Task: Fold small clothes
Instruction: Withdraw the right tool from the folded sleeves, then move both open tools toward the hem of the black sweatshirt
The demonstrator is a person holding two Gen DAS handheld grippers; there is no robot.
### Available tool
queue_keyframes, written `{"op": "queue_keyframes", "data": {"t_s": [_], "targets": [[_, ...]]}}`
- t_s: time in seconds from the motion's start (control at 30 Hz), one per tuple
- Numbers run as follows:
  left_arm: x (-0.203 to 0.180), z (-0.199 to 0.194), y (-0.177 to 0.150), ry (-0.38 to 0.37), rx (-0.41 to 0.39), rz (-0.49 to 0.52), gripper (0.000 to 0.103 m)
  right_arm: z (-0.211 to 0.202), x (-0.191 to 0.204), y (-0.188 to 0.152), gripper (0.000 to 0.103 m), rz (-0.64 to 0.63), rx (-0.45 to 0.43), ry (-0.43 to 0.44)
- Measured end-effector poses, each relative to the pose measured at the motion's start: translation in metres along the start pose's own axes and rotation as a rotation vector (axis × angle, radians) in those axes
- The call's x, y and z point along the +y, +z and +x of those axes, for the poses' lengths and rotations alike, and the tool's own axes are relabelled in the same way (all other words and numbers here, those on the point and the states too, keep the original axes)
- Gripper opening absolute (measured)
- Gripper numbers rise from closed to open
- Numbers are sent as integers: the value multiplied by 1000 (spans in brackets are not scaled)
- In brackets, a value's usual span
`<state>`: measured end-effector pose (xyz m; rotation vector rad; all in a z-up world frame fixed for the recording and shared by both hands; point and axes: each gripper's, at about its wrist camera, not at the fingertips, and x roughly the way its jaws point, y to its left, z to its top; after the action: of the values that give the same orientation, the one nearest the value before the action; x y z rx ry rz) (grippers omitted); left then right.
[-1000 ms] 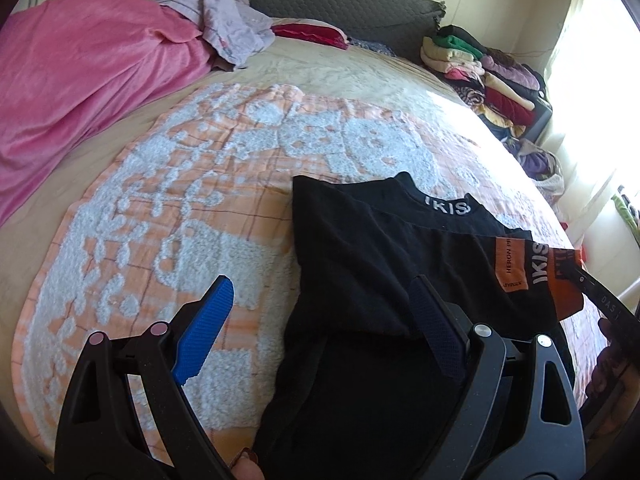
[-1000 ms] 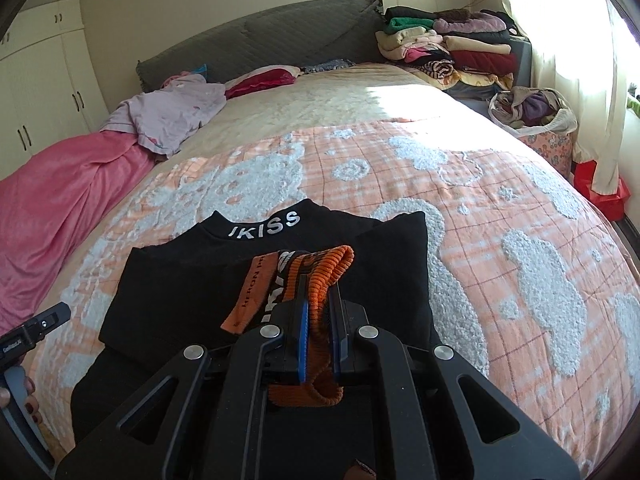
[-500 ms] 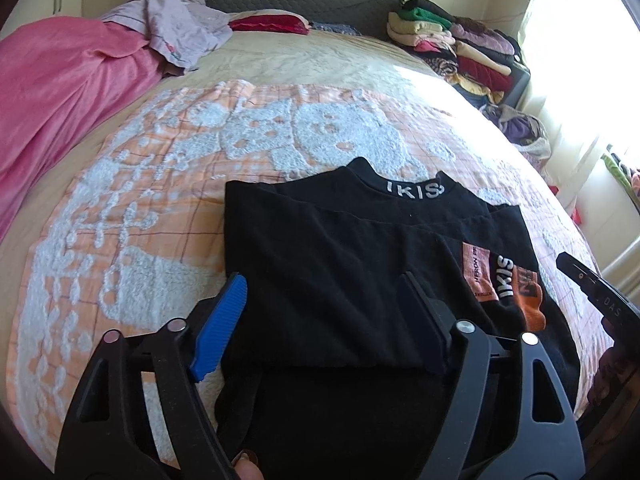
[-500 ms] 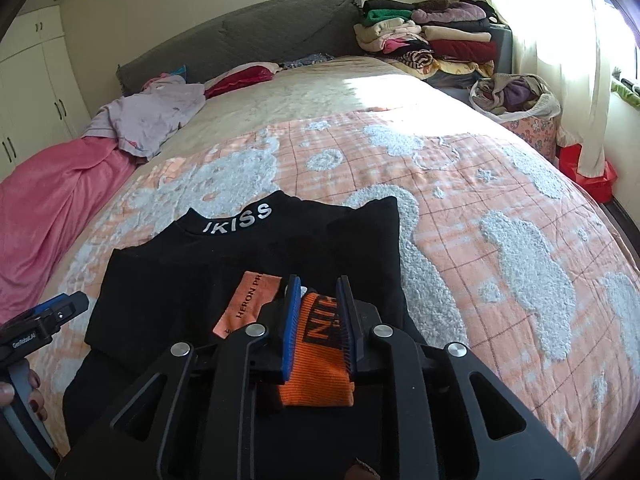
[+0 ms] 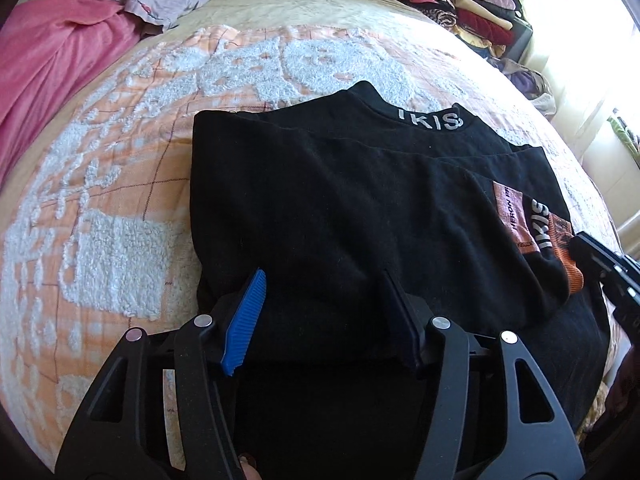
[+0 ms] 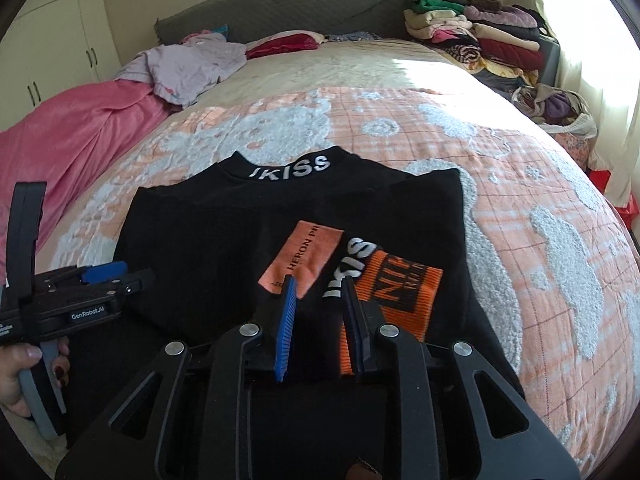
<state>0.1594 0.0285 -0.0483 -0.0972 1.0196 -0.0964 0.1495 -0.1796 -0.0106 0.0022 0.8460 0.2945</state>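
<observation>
Black cotton fills the middle of my view: a small black top [image 6: 256,232] lies flat on the bed [image 6: 520,184], on an orange and white textured blanket [image 5: 120,184]. Its lettered collar points to 12 o'clock. Both sleeves look folded in across the body, and the one with the orange cuff [image 6: 400,292] lies toward 3 o'clock. I judge the side folds done; the bottom half has yet to be brought up toward the collar.

My left gripper [image 5: 324,316] hovers at the 6 o'clock edge of the folded part, its fingers closing with black fabric between them but not yet pinched. My right gripper [image 6: 320,316] sits over the orange cuff, fingers slightly apart, gripping nothing that I can see. A hand [image 6: 24,372] holds the left tool at 9 o'clock in the right view.

Folded clothes [image 6: 472,36] are stacked at 1 o'clock beside the bed
</observation>
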Motion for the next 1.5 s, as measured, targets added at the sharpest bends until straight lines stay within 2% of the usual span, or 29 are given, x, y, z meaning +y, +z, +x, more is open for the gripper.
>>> {"op": "queue_keyframes", "data": {"t_s": [0.17,0.27,0.33,0.43,0.7,1.0,1.1,1.17,1.3,1.37,1.5], "targets": [[-2,-1,-1,-1,-2,6,51,24,25,0,23,-61,68,13],[-1,-1,-1,-7,0,1,51,39,19,-8,22,-62,112,-13],[0,-2,-1,-12,1,0,51,40,6,-14,20,-29,107,-10],[1,-2,-2,-15,0,1,51,37,-8,-17,18,39,95,38],[1,-3,-2,-12,-2,-7,51,27,-1,-18,22,32,86,23],[0,-5,-1,-11,-4,-4,51,5,-5,-25,40,70,49,37],[0,-5,-2,-13,-5,-3,51,-1,-2,-25,49,69,37,38],[0,-5,-2,-12,-5,-3,51,-5,1,-25,63,63,23,19],[0,-7,-3,-16,-7,-6,51,-11,0,-24,65,78,7,15],[0,-9,-3,-17,-9,-8,51,-15,-2,-23,80,86,-7,8],[-1,-12,-3,-19,-14,-10,53,-21,-3,-22,87,99,-20,5]]}}
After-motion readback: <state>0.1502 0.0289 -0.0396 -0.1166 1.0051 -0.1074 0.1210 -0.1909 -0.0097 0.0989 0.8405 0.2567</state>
